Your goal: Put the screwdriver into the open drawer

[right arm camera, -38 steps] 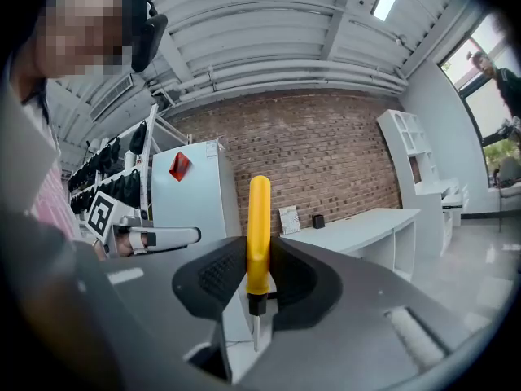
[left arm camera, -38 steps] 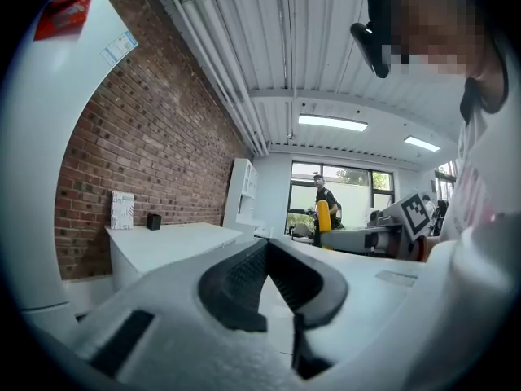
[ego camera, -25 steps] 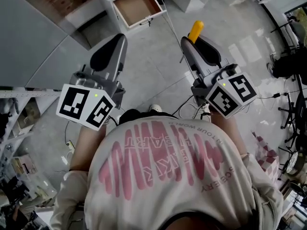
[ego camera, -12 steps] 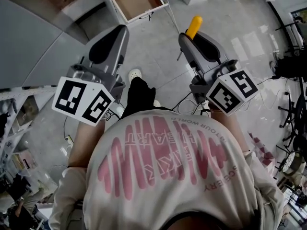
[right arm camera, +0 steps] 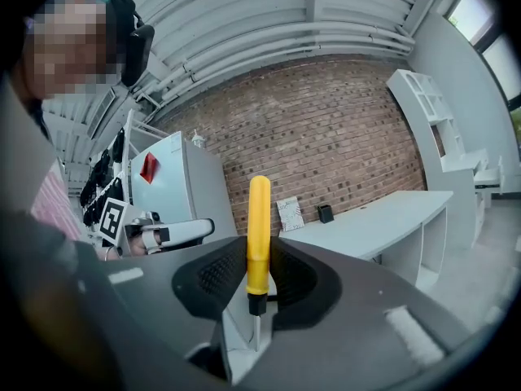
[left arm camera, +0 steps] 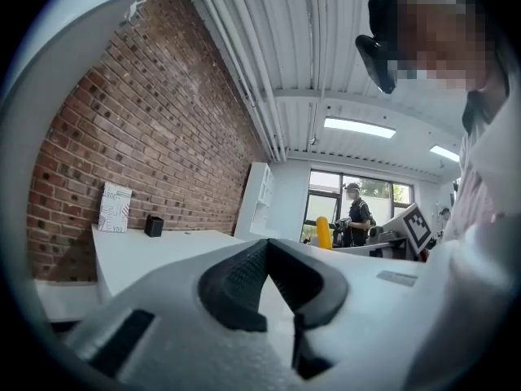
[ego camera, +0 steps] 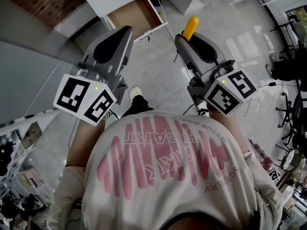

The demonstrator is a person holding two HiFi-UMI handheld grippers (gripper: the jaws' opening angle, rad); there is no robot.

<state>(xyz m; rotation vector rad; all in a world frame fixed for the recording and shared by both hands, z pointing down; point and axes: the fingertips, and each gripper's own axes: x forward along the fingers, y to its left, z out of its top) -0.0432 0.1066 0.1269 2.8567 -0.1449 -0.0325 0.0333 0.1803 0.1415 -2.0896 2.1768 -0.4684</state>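
Over at nine o'clock in the head view we have the left gripper (ego camera: 120, 37), its marker cube (ego camera: 86, 99) facing us. In its own view the dark pads (left arm camera: 236, 279) are pressed together at the tips, gripping nothing, with a brick wall (left arm camera: 138, 137) at ten o'clock and a white counter (left arm camera: 155, 247) running beneath it. Sliding across, we find the open drawer (ego camera: 134, 14) up at eleven o'clock in the head view, its brown bottom bare, well apart from both tools. A white shoe (ego camera: 135, 92) shows on the grey floor (ego camera: 158, 75) between the two arms. Now to the right gripper (ego camera: 192, 42) at one o'clock, and here is the screwdriver (ego camera: 191, 28), its yellow handle poking out past the jaws toward twelve. In the right gripper view we see it clearly: the jaws are pinching the lower end of the yellow handle, which stands upright, black collar and thin metal shaft pointing toward six between the pads. So the screwdriver is in the air, clamped in that gripper, with the drawer at ten o'clock from it.
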